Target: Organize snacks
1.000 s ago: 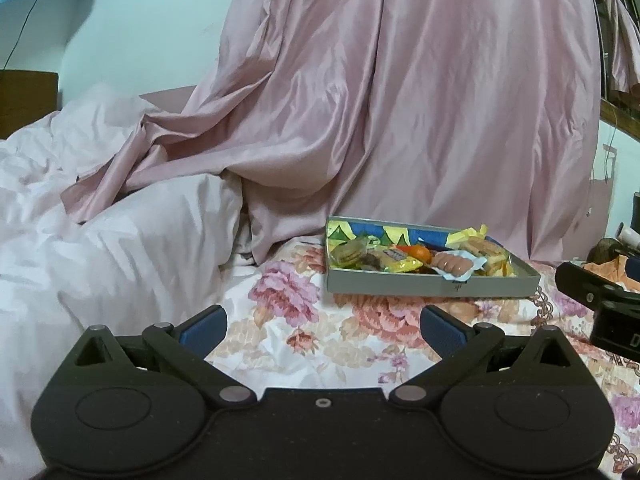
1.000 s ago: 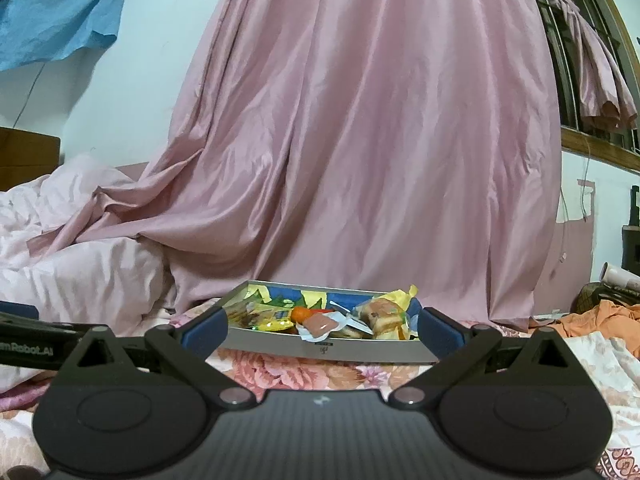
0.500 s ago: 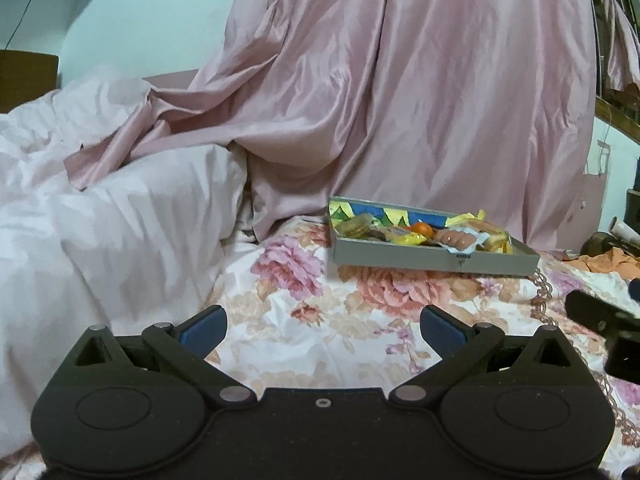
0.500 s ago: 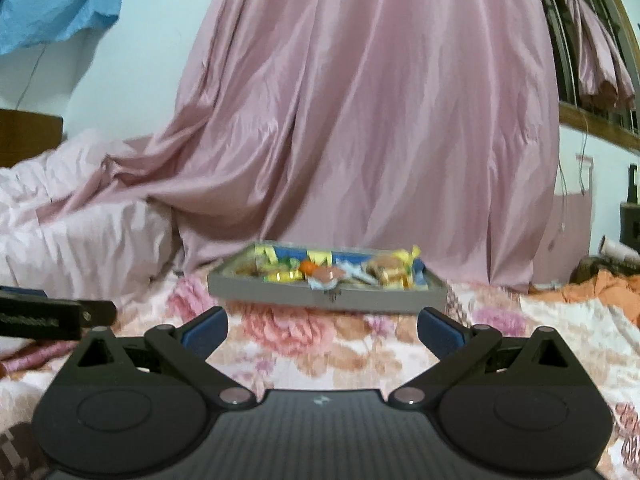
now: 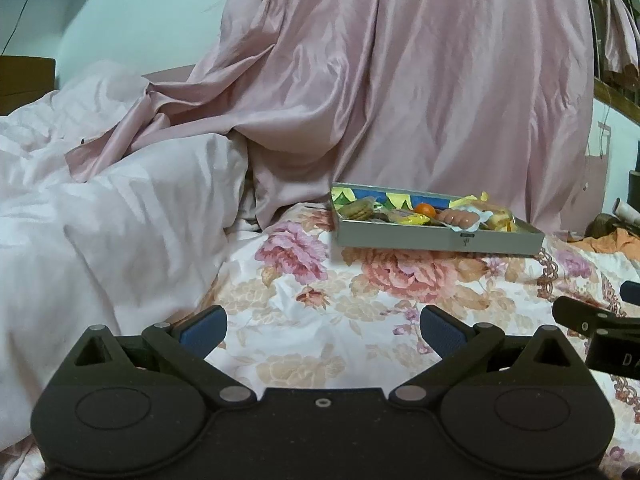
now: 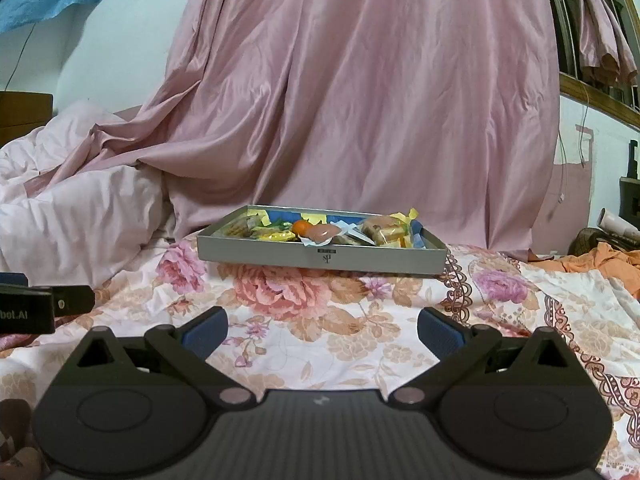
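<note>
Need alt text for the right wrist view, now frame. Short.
A shallow grey box of wrapped snacks sits on a floral bedsheet, straight ahead of the open, empty right hand-held gripper. A pink curtain hangs behind it, and the left hand-held gripper pokes in at the left edge.

Floral bedsheet [image 6: 352, 332]; grey snack tray [image 6: 320, 255], perhaps cardboard.
</note>
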`<state>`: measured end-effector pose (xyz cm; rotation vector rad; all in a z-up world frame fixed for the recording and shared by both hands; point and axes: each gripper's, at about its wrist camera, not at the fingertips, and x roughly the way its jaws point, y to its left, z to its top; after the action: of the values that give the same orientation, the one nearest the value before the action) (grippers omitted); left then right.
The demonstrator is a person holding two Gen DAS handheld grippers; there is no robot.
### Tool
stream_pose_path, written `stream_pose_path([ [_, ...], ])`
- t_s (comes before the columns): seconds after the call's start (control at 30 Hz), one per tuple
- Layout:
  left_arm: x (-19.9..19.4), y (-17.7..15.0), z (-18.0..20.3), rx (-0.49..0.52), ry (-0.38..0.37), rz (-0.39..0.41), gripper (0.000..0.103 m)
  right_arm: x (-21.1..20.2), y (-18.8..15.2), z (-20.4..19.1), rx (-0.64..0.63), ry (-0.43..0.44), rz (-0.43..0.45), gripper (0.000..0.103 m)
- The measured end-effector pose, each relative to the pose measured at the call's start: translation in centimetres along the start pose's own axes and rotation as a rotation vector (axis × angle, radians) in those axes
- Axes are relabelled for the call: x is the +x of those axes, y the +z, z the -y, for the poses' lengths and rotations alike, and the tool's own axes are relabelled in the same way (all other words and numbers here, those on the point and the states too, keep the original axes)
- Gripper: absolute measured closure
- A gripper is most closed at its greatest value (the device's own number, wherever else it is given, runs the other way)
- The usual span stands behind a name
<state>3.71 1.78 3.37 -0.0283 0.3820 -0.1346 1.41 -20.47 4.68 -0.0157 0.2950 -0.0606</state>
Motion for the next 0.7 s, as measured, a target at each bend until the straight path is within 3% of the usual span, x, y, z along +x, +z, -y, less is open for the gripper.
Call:
stream_pose_path([
  [0.7,-0.06,0.03,0.01,-0.002,0.011,-0.007,0.001,0.05,0.14,-0.20,-0.013,0.007,-0.011,0.000],
])
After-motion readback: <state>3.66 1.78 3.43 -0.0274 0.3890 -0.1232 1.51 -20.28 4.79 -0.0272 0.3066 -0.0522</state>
